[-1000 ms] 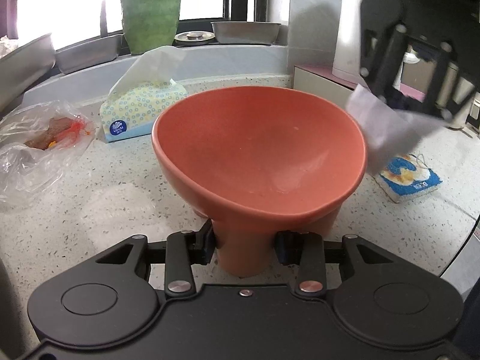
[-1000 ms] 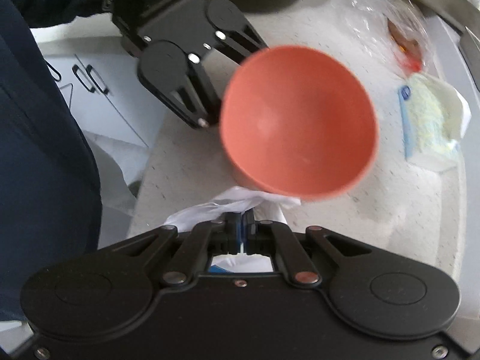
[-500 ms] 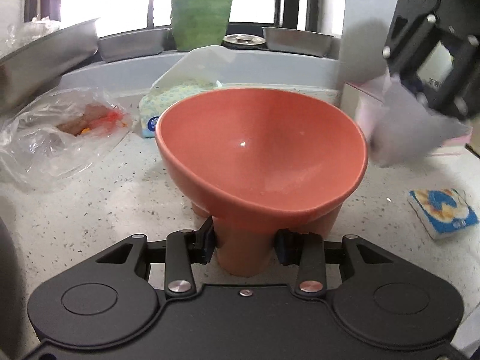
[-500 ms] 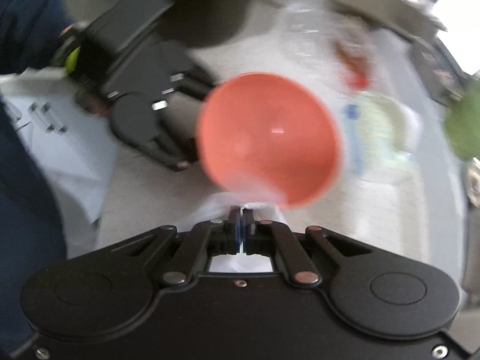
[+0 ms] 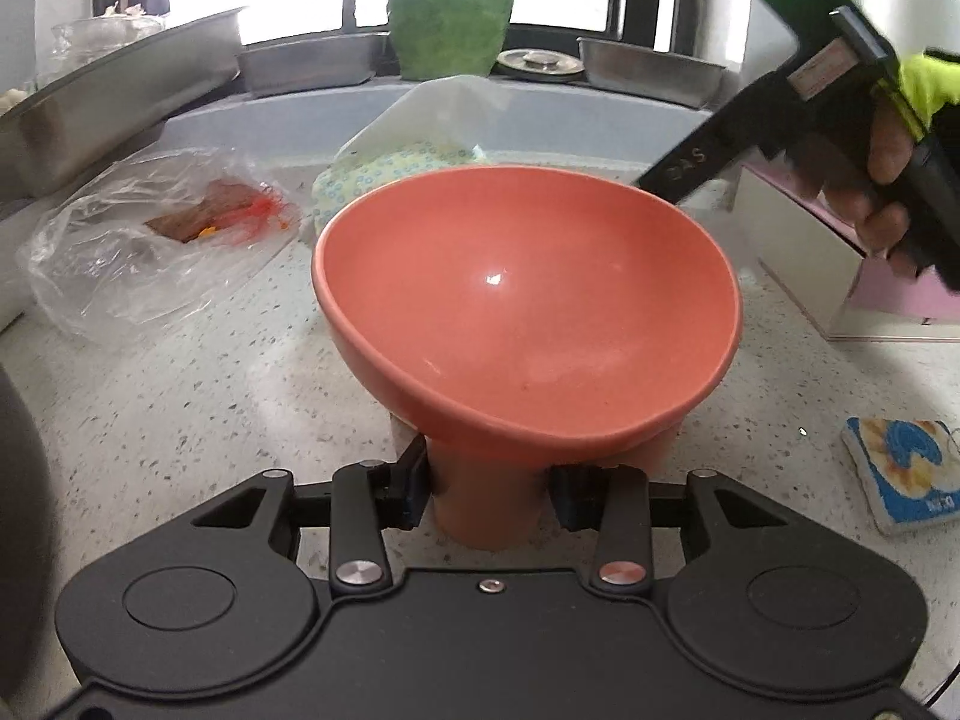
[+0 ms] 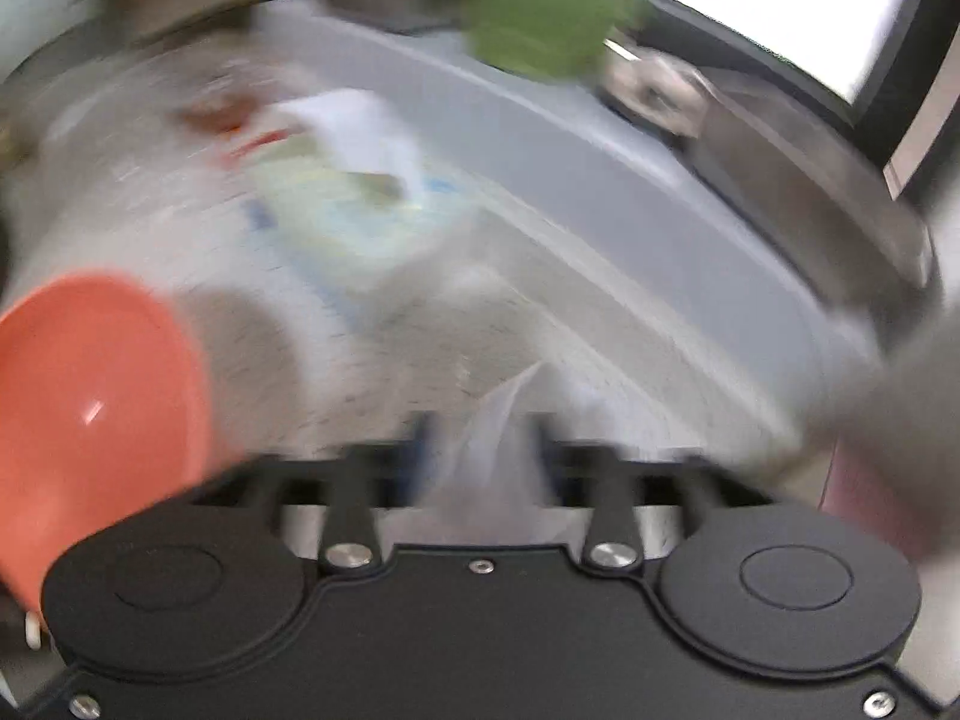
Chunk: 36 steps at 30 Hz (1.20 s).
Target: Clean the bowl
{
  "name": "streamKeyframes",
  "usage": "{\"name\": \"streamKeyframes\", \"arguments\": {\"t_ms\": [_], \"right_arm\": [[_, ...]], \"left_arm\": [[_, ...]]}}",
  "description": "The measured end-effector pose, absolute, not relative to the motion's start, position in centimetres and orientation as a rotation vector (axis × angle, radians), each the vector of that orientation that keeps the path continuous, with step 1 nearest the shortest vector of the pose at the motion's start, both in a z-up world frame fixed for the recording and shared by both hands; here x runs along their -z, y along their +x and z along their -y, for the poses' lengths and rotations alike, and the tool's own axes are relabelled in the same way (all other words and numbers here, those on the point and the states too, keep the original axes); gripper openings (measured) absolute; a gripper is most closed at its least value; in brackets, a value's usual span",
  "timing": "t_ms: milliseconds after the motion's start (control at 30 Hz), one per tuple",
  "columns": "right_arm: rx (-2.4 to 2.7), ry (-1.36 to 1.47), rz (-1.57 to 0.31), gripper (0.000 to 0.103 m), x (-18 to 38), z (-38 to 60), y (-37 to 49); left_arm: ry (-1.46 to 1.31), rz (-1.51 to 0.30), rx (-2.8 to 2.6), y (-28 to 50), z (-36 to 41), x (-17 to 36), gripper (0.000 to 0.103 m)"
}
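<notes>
On the worktop: we see the bowl (image 5: 528, 312) standing mid-surface.
Left gripper (image 5: 489, 495): fingers just opened, flanking the bowl's foot, right pad clear of it.
Right gripper (image 6: 480, 444): fingers just spread wide, blurred tissue (image 6: 492, 450) loose between.

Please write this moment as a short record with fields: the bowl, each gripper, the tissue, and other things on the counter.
bowl: orange bowl, inside looks wiped; its foot sits between the left gripper's fingers
left gripper: jaws have just been opening; right pad stands off the foot, so open
right gripper: jaws have just been opening, wide apart, a used tissue loose between them; view blurred
counter: speckled; tissue pack behind the bowl, plastic bag at left, sponge at right
</notes>
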State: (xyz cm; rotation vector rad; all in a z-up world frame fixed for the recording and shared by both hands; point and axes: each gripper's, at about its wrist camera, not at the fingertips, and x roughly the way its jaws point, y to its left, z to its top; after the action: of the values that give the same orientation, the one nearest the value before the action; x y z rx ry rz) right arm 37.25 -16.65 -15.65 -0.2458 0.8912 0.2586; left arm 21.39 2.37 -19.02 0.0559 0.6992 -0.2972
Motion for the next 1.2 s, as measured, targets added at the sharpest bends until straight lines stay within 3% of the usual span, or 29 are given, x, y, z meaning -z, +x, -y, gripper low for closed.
{"name": "streamKeyframes", "arguments": {"t_ms": [33, 133, 167, 233, 700, 1200], "right_arm": [[-0.245, -0.233, -0.879, 0.087, 15.5, 17.1, 36.9], [-0.219, -0.203, -0.828, 0.089, 13.9, 18.4, 35.1], [-0.220, -0.192, -0.815, 0.089, 13.1, 18.9, 34.3], [-0.211, -0.180, -0.785, 0.090, 11.8, 19.6, 32.7], [-0.171, -0.030, -0.741, 0.090, 5.4, 17.8, 19.0], [-0.022, -0.039, -0.821, 0.094, 6.4, 15.5, 6.2]], "left_arm": [[0.049, -0.699, 0.291, 21.2, -2.5, 18.8, 0.065], [0.034, -0.679, 0.300, 20.0, -2.8, 17.5, 0.078], [0.036, -0.671, 0.301, 19.7, -2.9, 17.2, 0.088], [0.039, -0.642, 0.301, 18.6, -3.0, 16.0, 0.096], [-0.079, -0.692, 0.300, 13.1, -4.9, 8.7, 0.100], [-0.055, -0.860, 0.184, 9.1, -4.6, 8.0, 0.100]]}}
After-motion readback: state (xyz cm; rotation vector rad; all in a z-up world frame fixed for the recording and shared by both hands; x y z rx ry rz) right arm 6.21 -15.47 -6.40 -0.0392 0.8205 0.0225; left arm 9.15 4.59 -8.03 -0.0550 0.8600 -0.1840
